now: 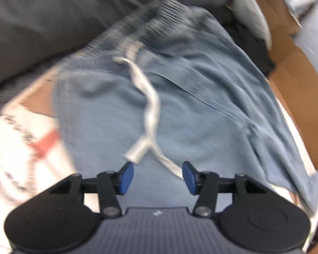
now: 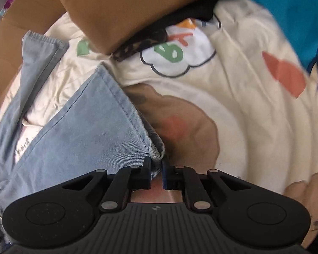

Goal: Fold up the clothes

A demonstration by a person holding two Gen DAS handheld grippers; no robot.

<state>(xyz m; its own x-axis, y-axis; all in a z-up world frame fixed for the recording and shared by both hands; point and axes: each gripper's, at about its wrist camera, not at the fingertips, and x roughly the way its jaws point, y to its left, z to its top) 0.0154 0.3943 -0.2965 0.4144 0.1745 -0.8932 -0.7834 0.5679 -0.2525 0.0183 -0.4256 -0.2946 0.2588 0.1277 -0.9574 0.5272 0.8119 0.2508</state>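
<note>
Denim shorts (image 2: 78,135) are spread on a cream printed blanket (image 2: 243,84); their hem corner is pinched by the right gripper (image 2: 156,167). The left gripper (image 1: 158,177) is held half open above the drawstring (image 1: 150,105), nothing gripped.

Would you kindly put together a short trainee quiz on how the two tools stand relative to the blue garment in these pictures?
1. True or false: the right tool is clamped on a hem corner of the light blue denim garment.
2. The left tool is: A) shut on the drawstring, B) open above the garment, C) out of view.
3. Fill in: the pale drawstring runs down from the garment's ribbed ____.

Key:
1. True; the hem corner sits pinched between its closed pads.
2. B; its blue pads stand apart with nothing pressed between them.
3. waistband
</note>
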